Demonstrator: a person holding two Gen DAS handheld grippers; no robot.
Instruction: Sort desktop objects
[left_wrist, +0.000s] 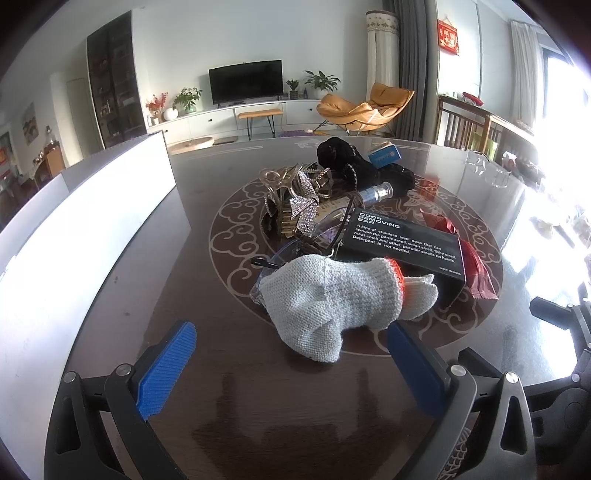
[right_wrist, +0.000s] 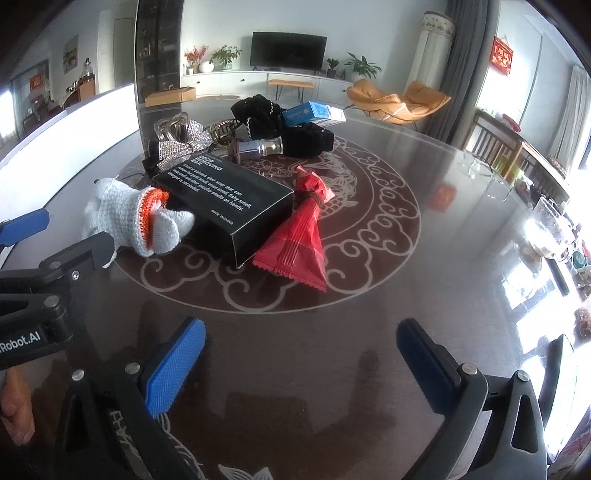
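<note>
A pile of small objects lies on the dark round table (left_wrist: 229, 406). A grey knit glove (left_wrist: 332, 299) with an orange cuff lies nearest, also in the right wrist view (right_wrist: 122, 218). Behind it are a black box (left_wrist: 402, 242) (right_wrist: 225, 199), a red packet (right_wrist: 299, 236) (left_wrist: 476, 273), a rhinestone bow clip (left_wrist: 301, 210) (right_wrist: 181, 147), a small bottle (left_wrist: 376, 192) (right_wrist: 262, 147), black fabric (left_wrist: 354, 162) (right_wrist: 280, 125) and a blue carton (left_wrist: 384, 155) (right_wrist: 306, 112). My left gripper (left_wrist: 291, 365) is open, its fingers either side of the glove's near end. My right gripper (right_wrist: 301, 365) is open and empty, short of the packet.
A white box (left_wrist: 85, 236) stands along the table's left side, also in the right wrist view (right_wrist: 70, 122). Clear glassware (right_wrist: 550, 229) stands at the right edge. Chairs and a living room lie beyond the table.
</note>
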